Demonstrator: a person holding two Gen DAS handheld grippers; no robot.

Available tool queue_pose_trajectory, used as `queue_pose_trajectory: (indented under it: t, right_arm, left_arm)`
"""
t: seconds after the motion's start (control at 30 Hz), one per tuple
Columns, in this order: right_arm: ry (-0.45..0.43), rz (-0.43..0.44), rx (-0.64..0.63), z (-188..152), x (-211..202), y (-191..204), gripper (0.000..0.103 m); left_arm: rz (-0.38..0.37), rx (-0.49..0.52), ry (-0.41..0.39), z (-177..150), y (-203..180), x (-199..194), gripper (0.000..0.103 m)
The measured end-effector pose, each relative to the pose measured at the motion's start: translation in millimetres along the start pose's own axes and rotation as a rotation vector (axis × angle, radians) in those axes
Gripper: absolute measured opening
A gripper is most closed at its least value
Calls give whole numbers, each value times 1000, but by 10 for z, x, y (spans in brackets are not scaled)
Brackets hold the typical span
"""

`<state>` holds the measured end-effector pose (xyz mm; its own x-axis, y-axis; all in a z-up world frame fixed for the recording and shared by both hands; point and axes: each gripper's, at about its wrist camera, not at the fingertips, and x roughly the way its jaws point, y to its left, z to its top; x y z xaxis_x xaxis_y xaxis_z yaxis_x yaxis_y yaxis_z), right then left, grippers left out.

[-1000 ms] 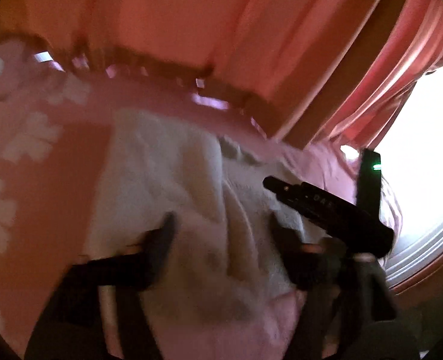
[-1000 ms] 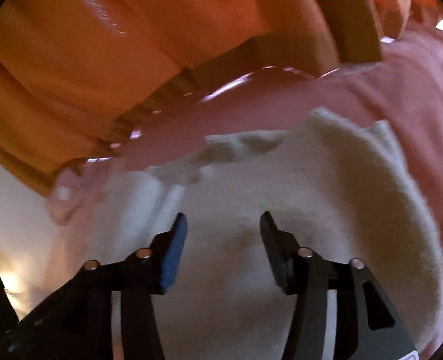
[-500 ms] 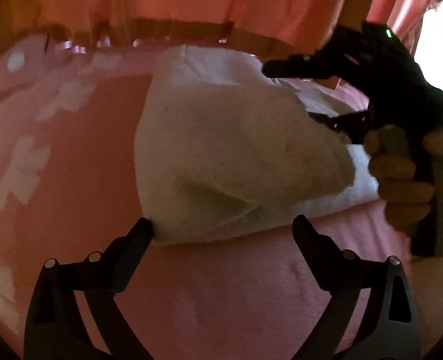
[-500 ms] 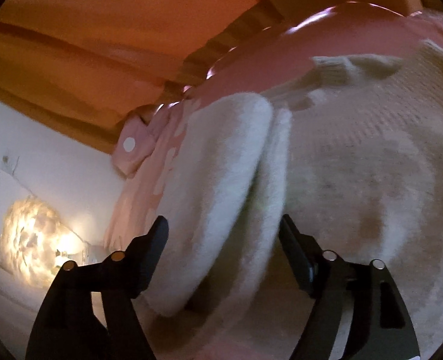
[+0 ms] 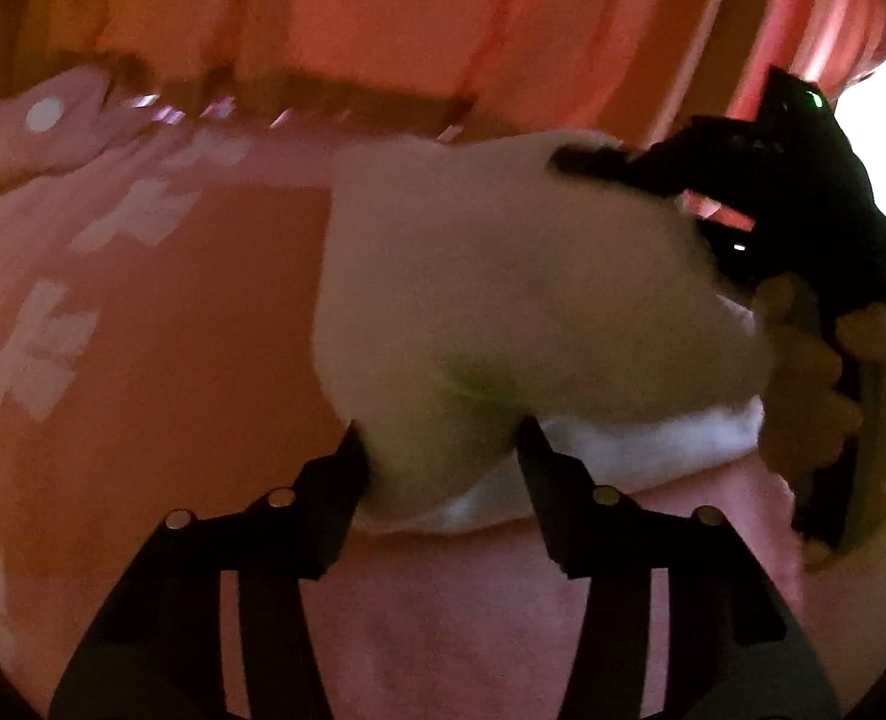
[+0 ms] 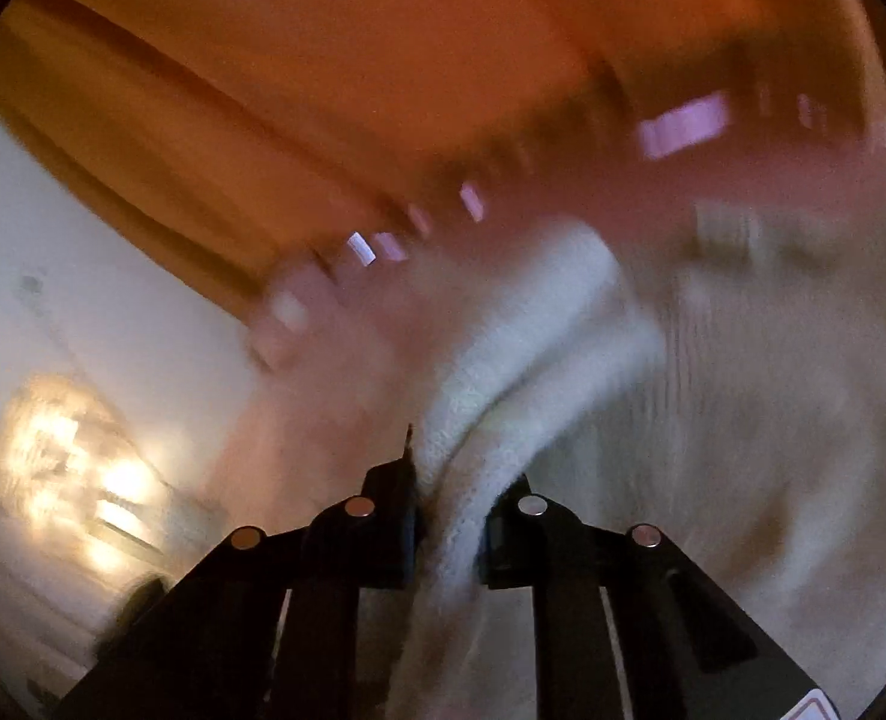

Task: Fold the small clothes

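Both claws have just closed on a white fleece garment [image 5: 502,276] lying on a pink bedspread [image 5: 161,372]. The left claw [image 5: 443,450] pinches its near corner. The right claw [image 6: 454,516] clamps a folded edge.

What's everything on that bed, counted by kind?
White fluffy garment: 1
Black grippers: 2, the left gripper and the right gripper, each pinching the garment
Pink patterned bedspread: 1
Total: 4

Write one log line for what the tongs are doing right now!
left tongs: closed on sweater | right tongs: closed on sweater edge | bed: pink
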<state>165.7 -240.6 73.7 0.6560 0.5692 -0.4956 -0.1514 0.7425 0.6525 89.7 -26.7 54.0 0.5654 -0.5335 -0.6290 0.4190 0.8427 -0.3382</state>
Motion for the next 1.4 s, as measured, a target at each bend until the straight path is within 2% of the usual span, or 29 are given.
queue_pose_trajectory:
  t: [0.07, 0.1, 0.13, 0.2, 0.27, 0.33, 0.37, 0.43, 0.47, 0.5, 0.57, 0.63, 0.67, 0.7, 0.73, 0.77, 0.8, 0.83, 0.87, 0.97, 1.0, 1.03, 1.07, 1.13, 1.17, 1.2, 1.27, 1.33, 1.4]
  right_arm:
    - [-111, -40, -35, 115, -478, -5, 13]
    - [-136, -71, -25, 133, -634, -98, 13]
    - [-142, -141, 5, 134, -768, -311, 13]
    - [-79, -283, 72, 80, -762, -712, 14]
    - [5, -427, 199, -59, -605, -1206, 16]
    - [-4, -356, 261, -81, -625, -1334, 18]
    - [-22, -328, 276, -46, -685, -1288, 23]
    - [-66, -304, 301, -70, -791, -1217, 27]
    - [-62, -289, 322, -90, -822, -1182, 36]
    - [-51, -265, 322, -123, -840, -1152, 51]
    - [-38, -226, 307, -195, -874, -1037, 65]
    - [-17, -193, 304, -256, -903, -987, 68]
    - [-3, -160, 316, -271, -879, -977, 69]
    - [5, -144, 325, -258, -859, -987, 65]
    - [12, -149, 326, -243, -819, -999, 56]
    - [21, -198, 301, -199, -759, -966, 20]
    - [39, -252, 256, -156, -716, -920, 18]
    - [35, -278, 213, -110, -747, -843, 18]
    - [-19, -249, 160, -43, -901, -703, 16]
    - [-162, -70, 51, 46, -1442, -404, 15]
    - [-191, -71, 29, 19, -1563, -406, 15]
    - [-194, -117, 25, -15, -1629, -496, 15]
    - [-140, -232, 38, -83, -1552, -699, 15]
    - [55, -449, 105, -316, -1186, -1233, 15]
    - [67, -439, 135, -415, -1136, -1356, 15]
    - [35, -406, 150, -433, -1190, -1362, 16]
    - [7, -352, 191, -384, -1314, -1316, 19]
    - [-10, -335, 187, -344, -1389, -1244, 23]
    - [-12, -342, 210, -360, -1453, -1194, 34]
  left_arm:
    - [-92, 3, -29, 56, -66, -51, 50]
    - [-111, -1, -24, 44, -76, -40, 50]
    - [-111, -5, -10, 33, -76, -4, 49]
    - [-91, -13, 37, -3, -53, 113, 49]
    - [-64, -23, 56, -17, -21, 184, 48]
    - [-57, -33, 50, 4, 6, 173, 48]
    - [-60, -43, 44, 28, 16, 139, 49]
    - [-63, -60, 24, 82, 36, 71, 56]
    - [-80, -71, 11, 132, 36, 15, 60]
    - [-85, -75, 7, 132, 19, -33, 62]
    - [-109, -79, -5, 214, -20, -76, 74]
    - [-114, -69, -17, 303, -85, -59, 82]
    - [-111, -63, -21, 346, -113, -28, 83]
    - [-101, -61, -22, 390, -143, 22, 83]
    - [-96, -71, -16, 433, -161, 84, 83]
    - [-99, -86, -8, 458, -174, 133, 83]
    - [-106, -109, 0, 489, -177, 183, 83]
    - [-115, -123, 7, 500, -189, 205, 83]
    - [-126, -132, 16, 524, -213, 229, 83]
    - [-125, -86, -2, 521, -306, 219, 83]
    - [-110, -74, -4, 501, -317, 231, 83]
    - [-101, -66, 1, 472, -321, 261, 83]
    - [-93, -68, 19, 431, -314, 321, 83]
    - [-81, -86, 62, 382, -289, 428, 83]
    - [-76, -96, 82, 358, -282, 474, 83]
    - [-70, -97, 91, 346, -286, 496, 83]
    - [-52, -85, 96, 339, -313, 509, 83]
    - [-42, -66, 100, 336, -344, 515, 83]
    - [-34, -54, 103, 328, -360, 523, 83]
